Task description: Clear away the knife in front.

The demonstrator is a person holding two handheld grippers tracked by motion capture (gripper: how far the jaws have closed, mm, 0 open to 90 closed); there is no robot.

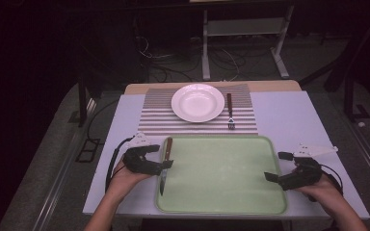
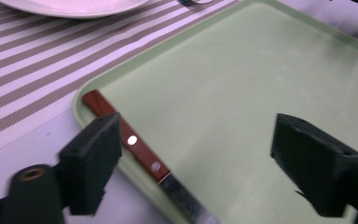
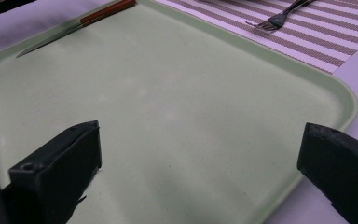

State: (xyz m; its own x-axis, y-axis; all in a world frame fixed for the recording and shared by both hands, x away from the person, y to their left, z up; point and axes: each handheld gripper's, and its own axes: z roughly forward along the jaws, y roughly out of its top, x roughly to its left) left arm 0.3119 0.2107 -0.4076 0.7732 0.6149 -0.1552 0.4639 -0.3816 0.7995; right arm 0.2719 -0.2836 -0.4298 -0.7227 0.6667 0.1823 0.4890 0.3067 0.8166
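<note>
We note the knife (image 1: 165, 163) lying along the left edge of the green tray (image 1: 221, 192), its wooden handle (image 2: 130, 140) resting on the raised rim toward the far corner and the blade pointing back toward the person. In the left gripper view the handle passes just beside one jaw, and nothing is pinched; the left gripper (image 1: 160, 158) has its jaws spread wide, with the knife free of them. Across the tray, at its right edge, we see the right gripper (image 1: 275, 166) held low, its jaws likewise standing apart with bare tray surface between them. Beyond the tray lies a striped placemat (image 1: 154, 120) carrying a white plate (image 1: 197, 102), and just to the right of the plate a fork (image 1: 230, 111) with a dark handle. All of it sits on a pale tabletop (image 1: 289, 115).
</note>
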